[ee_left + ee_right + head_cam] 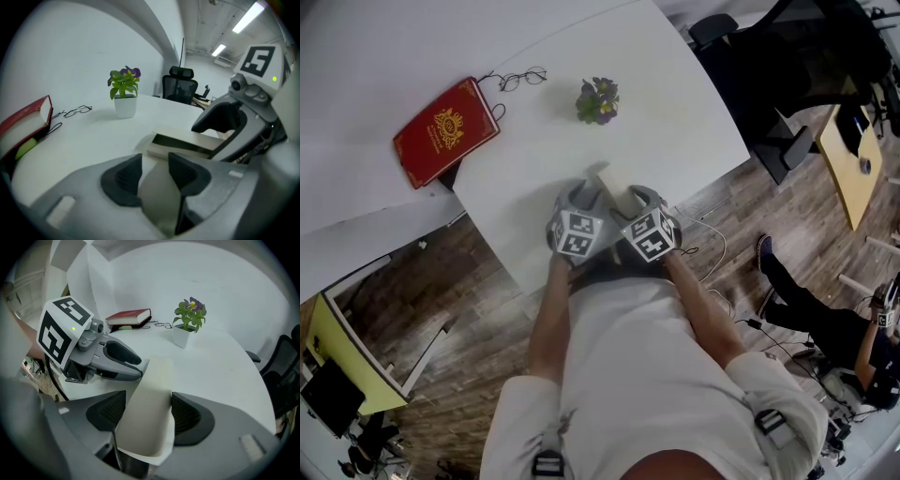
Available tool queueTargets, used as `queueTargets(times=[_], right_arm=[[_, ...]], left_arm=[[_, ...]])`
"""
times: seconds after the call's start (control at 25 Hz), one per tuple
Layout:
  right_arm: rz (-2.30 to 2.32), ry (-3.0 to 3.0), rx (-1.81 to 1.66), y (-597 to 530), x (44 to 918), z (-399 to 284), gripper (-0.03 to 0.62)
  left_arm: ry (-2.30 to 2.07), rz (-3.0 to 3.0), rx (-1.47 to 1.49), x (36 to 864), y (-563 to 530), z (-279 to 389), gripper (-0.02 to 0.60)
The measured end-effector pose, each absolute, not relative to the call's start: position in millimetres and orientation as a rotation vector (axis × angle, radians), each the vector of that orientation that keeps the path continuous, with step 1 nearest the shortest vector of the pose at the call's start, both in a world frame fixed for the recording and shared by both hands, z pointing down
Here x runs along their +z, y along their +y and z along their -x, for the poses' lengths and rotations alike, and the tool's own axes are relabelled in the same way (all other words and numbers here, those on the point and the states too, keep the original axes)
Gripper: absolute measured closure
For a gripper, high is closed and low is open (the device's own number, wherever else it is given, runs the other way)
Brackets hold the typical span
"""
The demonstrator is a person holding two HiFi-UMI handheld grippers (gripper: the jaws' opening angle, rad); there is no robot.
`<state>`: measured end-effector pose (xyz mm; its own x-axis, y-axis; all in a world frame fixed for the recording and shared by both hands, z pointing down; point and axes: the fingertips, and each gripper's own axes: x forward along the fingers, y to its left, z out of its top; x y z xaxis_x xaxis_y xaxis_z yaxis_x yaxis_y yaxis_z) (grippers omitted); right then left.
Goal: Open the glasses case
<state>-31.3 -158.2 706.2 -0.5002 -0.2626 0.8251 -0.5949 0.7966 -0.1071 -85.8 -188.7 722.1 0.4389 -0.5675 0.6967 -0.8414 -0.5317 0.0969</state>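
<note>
With glasses case (152, 380) clamped in right gripper (149, 401), its edge pinched by left gripper (154, 164) is best pulled steadily away from right jaws.

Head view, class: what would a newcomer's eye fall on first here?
The left gripper and right gripper, both closed on the cream glasses case at the near edge of the white table. Then the red book at the far left and the small potted plant mid-table.

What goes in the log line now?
glasses case: ajar | left hand-held gripper: shut on it | right hand-held gripper: shut on it
</note>
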Motion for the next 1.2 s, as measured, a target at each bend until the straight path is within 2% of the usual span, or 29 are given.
queueTargets(times=[1.2], right_arm=[[-0.698,-2.143,0.459,-163.6,684.4,20.1,0.407]], left_arm=[[-1.195,-2.262,0.863,720.1,-190.1,84.4,0.414]])
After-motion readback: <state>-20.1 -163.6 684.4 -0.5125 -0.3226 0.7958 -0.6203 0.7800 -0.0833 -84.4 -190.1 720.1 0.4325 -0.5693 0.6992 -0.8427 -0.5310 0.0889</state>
